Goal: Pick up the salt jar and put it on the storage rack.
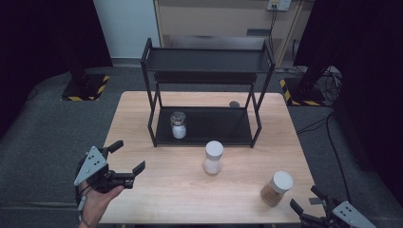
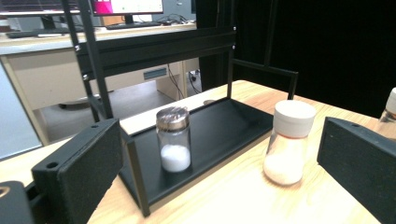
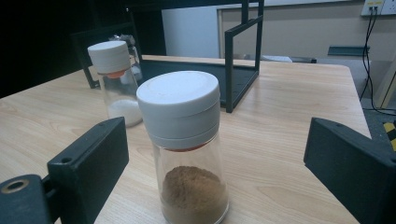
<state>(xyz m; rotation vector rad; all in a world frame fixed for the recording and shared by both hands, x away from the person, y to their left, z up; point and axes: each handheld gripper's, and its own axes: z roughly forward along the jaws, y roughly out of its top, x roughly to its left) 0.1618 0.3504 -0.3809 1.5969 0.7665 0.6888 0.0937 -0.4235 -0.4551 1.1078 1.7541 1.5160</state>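
Observation:
My left gripper [image 1: 129, 155] is open and empty at the table's front left edge, held in a hand. It faces a black two-tier rack [image 1: 208, 61]. On the rack's lower shelf [image 2: 224, 126] stands a small glass shaker [image 2: 173, 139] with a metal lid and white powder. A white-capped jar of white powder [image 1: 213, 157] stands on the table just in front of the rack. At the front right corner my right gripper [image 1: 304, 197] is open. A white-capped jar of brown powder [image 3: 187, 149] stands upright between its jaws, with a gap on each side.
The wooden table [image 1: 157, 194] has bare room between the jars and the front edge. A small dark round object [image 1: 234, 104] lies on the table behind the rack's right side. Grey carpet surrounds the table, with stands and cables beyond.

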